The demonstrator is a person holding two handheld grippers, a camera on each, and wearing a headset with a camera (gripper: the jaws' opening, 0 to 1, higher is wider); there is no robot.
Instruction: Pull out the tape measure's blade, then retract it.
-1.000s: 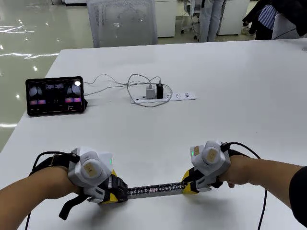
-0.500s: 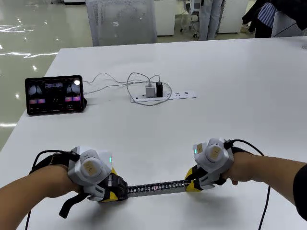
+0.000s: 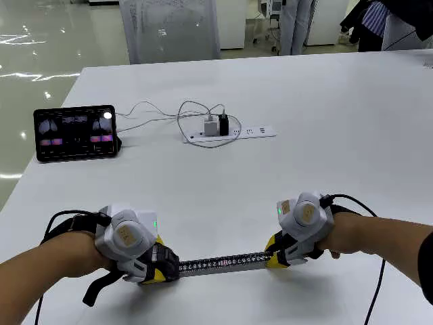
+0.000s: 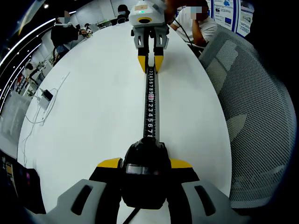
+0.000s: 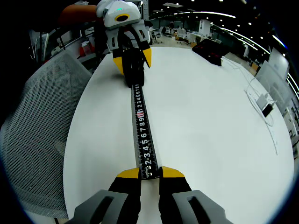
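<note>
Tape measure case (image 4: 145, 175) sat clamped in left gripper (image 3: 161, 265) at near edge of white table (image 3: 284, 122); blade (image 5: 141, 135) lay stretched flat across to right gripper (image 5: 149, 173), jaws pinched on its tip. Pull-out step appeared in hand. Next move likely called for steady case grip and slow, guided return of blade.

White table (image 3: 325, 115), glossy floor (image 3: 40, 40), mesh chair (image 3: 169, 30)

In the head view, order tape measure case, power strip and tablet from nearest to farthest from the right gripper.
From the right gripper, holding the blade:
1. tape measure case, held by the left gripper.
2. power strip, ahead mid-table.
3. tablet, far left.
</note>
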